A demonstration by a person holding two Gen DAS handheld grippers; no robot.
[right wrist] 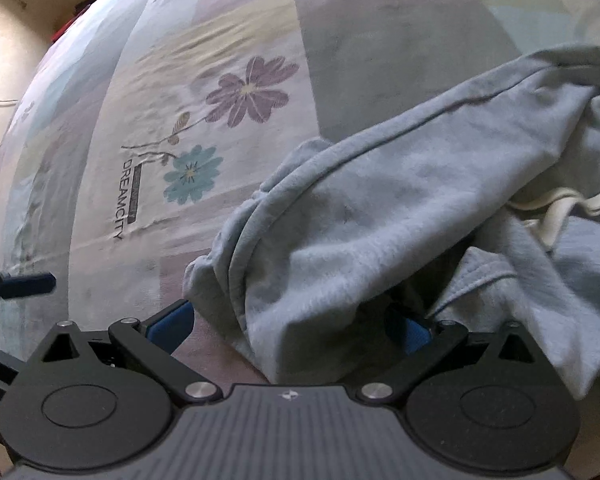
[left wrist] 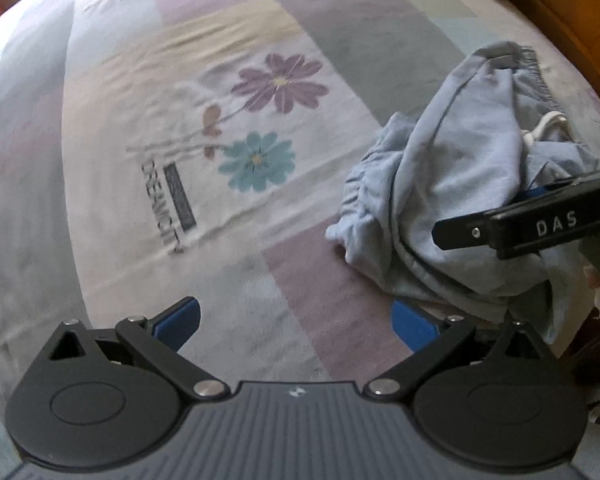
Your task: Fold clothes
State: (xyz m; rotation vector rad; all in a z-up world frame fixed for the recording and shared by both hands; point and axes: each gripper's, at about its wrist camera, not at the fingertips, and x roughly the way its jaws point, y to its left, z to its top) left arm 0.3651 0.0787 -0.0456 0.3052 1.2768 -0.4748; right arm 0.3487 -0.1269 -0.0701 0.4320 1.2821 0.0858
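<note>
A crumpled light-blue garment (left wrist: pixel 456 184) with a white drawstring (left wrist: pixel 544 124) lies in a heap on the flowered bed sheet (left wrist: pixel 220 120), at the right of the left wrist view. My left gripper (left wrist: pixel 296 322) is open and low over the sheet, just left of the heap; cloth touches its right pad. In the right wrist view the garment (right wrist: pixel 380 208) fills the right half. My right gripper (right wrist: pixel 290 326) is open, with a fold of cloth lying between its jaws and draped over the right pad. A black finger (left wrist: pixel 468 234) of the right gripper reaches into the heap.
The sheet carries purple and teal flower prints (right wrist: pixel 252 92) and the word DREAMCITY (right wrist: pixel 126 200). A wooden piece of furniture (left wrist: pixel 560 20) stands beyond the bed at the upper right. The tip of my left gripper's finger (right wrist: pixel 28 284) shows at the far left of the right wrist view.
</note>
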